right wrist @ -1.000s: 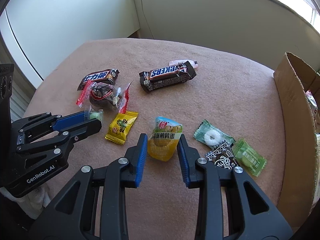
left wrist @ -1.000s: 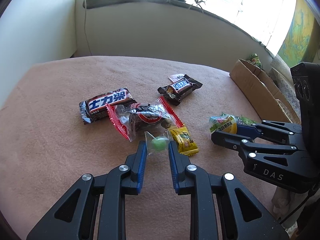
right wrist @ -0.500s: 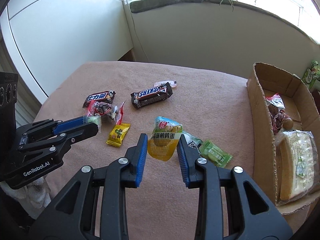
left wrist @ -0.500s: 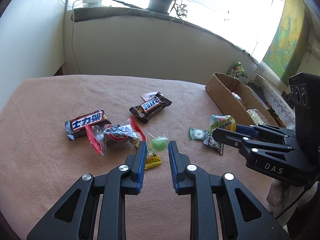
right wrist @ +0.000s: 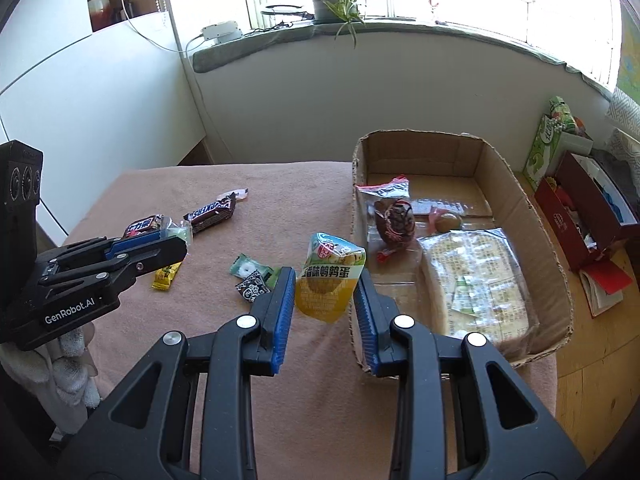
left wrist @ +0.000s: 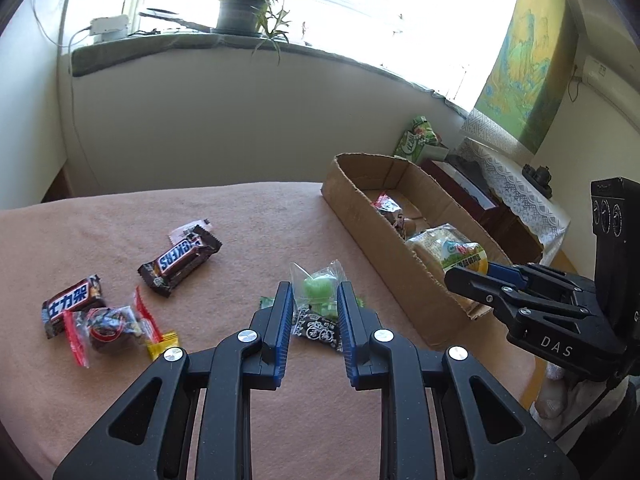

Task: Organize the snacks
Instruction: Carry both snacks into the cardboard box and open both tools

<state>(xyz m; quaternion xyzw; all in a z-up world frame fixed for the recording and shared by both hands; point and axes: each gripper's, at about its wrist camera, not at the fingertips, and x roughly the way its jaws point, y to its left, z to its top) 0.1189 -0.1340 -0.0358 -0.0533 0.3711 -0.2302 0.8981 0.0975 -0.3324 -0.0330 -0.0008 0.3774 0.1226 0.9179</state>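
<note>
My left gripper (left wrist: 314, 292) is shut on a clear-wrapped green candy (left wrist: 318, 289), lifted above the pink table (left wrist: 248, 216). Held up beside the near left wall of the cardboard box (right wrist: 536, 220) is a yellow quail-egg packet (right wrist: 330, 276), with my right gripper (right wrist: 326, 276) shut on it. In the left wrist view that right gripper (left wrist: 464, 274) hangs over the box's (left wrist: 360, 208) near end with the packet (left wrist: 466, 254). The box holds a red-sealed dark snack (right wrist: 394, 216) and a large clear-wrapped cake (right wrist: 476, 276).
On the table lie a Snickers bar (left wrist: 180, 260), a second chocolate bar (left wrist: 72, 304), a red-edged clear bag (left wrist: 108, 326), a yellow candy (left wrist: 162, 346), a black patterned packet (left wrist: 318, 330) and a green mint packet (right wrist: 250, 268). A red box (right wrist: 584, 208) sits right of the carton.
Both grippers have lifted with their snacks and swung right toward the cardboard box, which now fills more of each view. The snacks left on the table have slid left in the frames.
</note>
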